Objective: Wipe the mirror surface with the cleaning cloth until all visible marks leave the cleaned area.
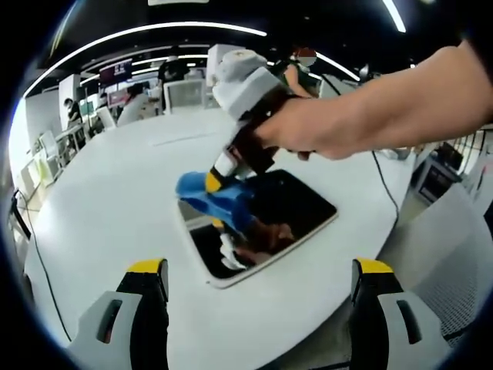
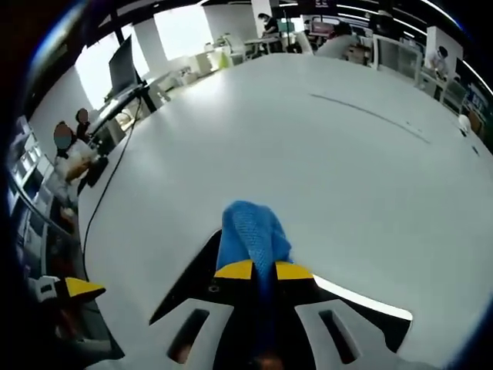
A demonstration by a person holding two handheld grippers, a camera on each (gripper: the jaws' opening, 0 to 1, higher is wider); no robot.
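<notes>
Looking through the left gripper view first: the left gripper [image 1: 258, 287] hangs back off the near edge of the mirror [image 1: 296, 204], jaws spread wide with nothing between them, so it's basically just spectating. The mirror lies flat on the round white table [image 1: 115, 200], dark glass with a pale frame. The right gripper [image 1: 219, 173] comes in from above, held by the person's hand [image 1: 323, 127], tilted down so its yellow tips press the blue cleaning cloth [image 1: 219, 202] onto the mirror's left part. That steep angle makes sense to me, it puts weight on the cloth for scrubbing. Reflections clutter the glass, so I can't tell whether any marks are left.

Over in the right gripper view: the right gripper [image 2: 263, 270] has its jaws pinched nearly together on the cleaning cloth [image 2: 253, 230], which bunches out past the tips right at the mirror's far edge. The mirror [image 2: 192, 281] sits under the jaws, a dark patch with a bright strip along its right side. Beyond it is the table [image 2: 323, 154].
</notes>
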